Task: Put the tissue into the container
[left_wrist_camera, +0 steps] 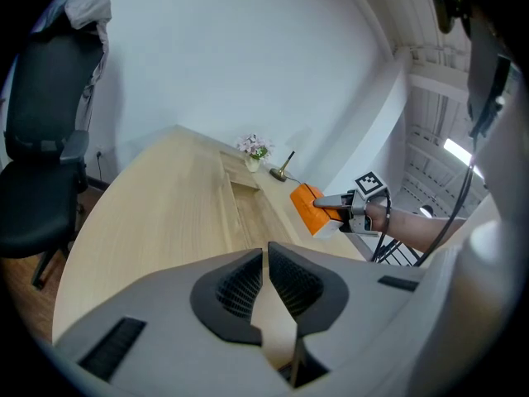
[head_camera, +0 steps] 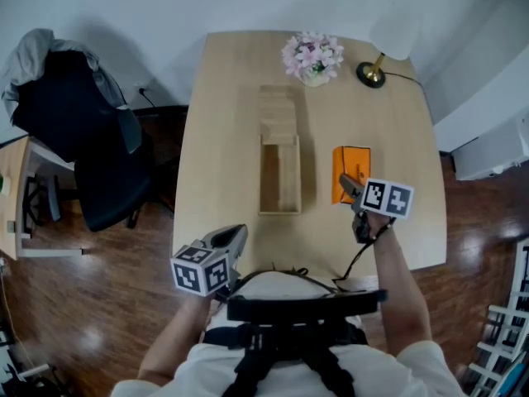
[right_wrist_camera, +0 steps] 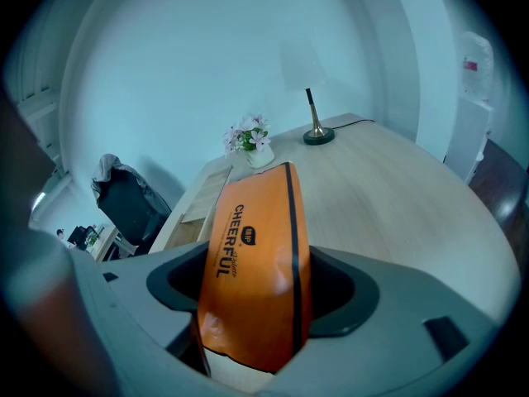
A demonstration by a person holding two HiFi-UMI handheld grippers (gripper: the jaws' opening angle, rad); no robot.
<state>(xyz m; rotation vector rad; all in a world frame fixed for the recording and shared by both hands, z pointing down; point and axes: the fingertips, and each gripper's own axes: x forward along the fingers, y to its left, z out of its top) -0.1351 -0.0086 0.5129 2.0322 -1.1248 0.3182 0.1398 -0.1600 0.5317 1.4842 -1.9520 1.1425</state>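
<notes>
Closest to us, at the near edge of the worktop (head_camera: 223,139), the left gripper (left_wrist_camera: 266,255) hangs idle. Its jaws are all but together, with only bare wood showing through the sliver between them.

The right gripper (right_wrist_camera: 256,284) carries the task's thing. Its jaws stand wide and are clamped on the flanks of the orange tissue pack (head_camera: 351,162), which juts forward out of them. From the left gripper view the pack looks lifted clear of the wood, though we cannot be sure.

What matters for the coming move is that the open wooden container (head_camera: 263,176) lies just to the left of the pack. Its long axis runs away from us, roughly parallel to the pack's. We judge a short sideways carry with little turning would line them up. The right hand is far nearer than the left.

Nothing stands between pack and container. A stepped wooden piece (head_camera: 277,106) sits at the container's far end. The flower pot (head_camera: 312,56) and the lamp (head_camera: 374,73) stand well beyond, and a dark chair (head_camera: 83,139) is off the worktop to the left.
</notes>
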